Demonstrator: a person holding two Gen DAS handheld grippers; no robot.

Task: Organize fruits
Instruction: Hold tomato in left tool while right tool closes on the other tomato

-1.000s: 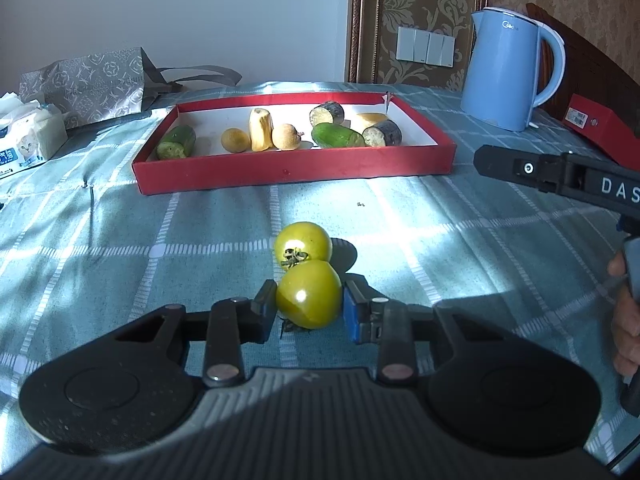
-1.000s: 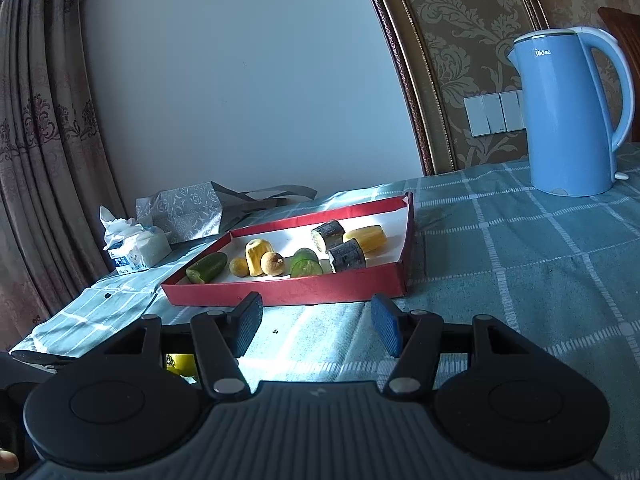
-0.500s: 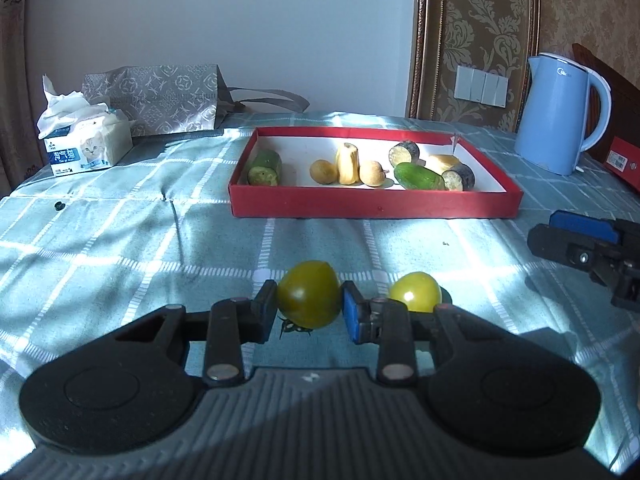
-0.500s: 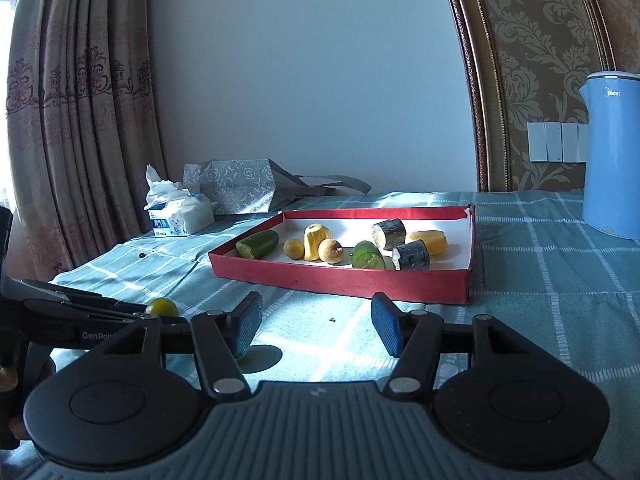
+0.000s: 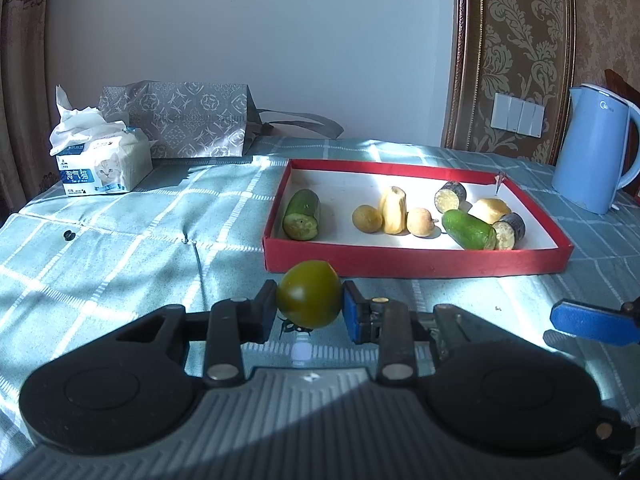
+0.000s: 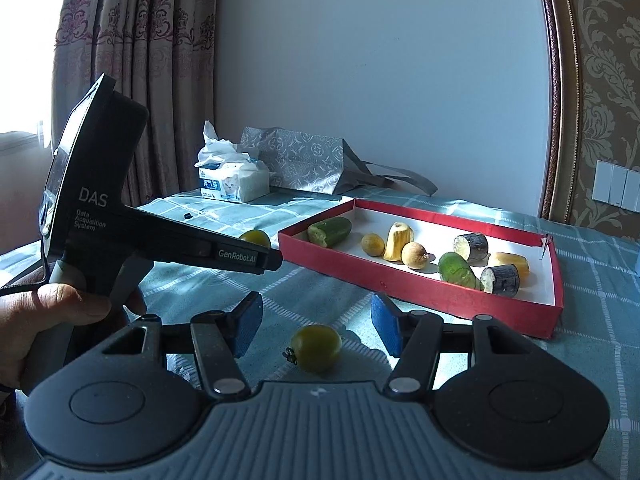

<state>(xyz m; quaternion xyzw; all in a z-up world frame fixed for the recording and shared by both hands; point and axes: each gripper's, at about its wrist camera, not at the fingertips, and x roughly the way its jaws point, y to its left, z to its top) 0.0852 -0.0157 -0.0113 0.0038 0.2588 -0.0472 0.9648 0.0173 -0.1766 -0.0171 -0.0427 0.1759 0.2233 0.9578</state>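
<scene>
Two green tomatoes are outside the tray. My left gripper has its jaws narrowed onto the held tomato, carried clear of the checked tablecloth, just short of the red tray. My right gripper stands partly open and holds nothing; the loose tomato lies on the cloth between its blue pads, touching neither. From the right wrist view I read "DAS Data Acquisition System" and "GenRobot.AI" on the left gripper's body, held in a hand. Farther on, the tray holds cut cucumber, pale yellow pieces and dark-skinned chunks. Far left stands a tissue pack with a cat picture; its writing is too small to read. Far right, a blue kettle carries lettering I cannot make out.
</scene>
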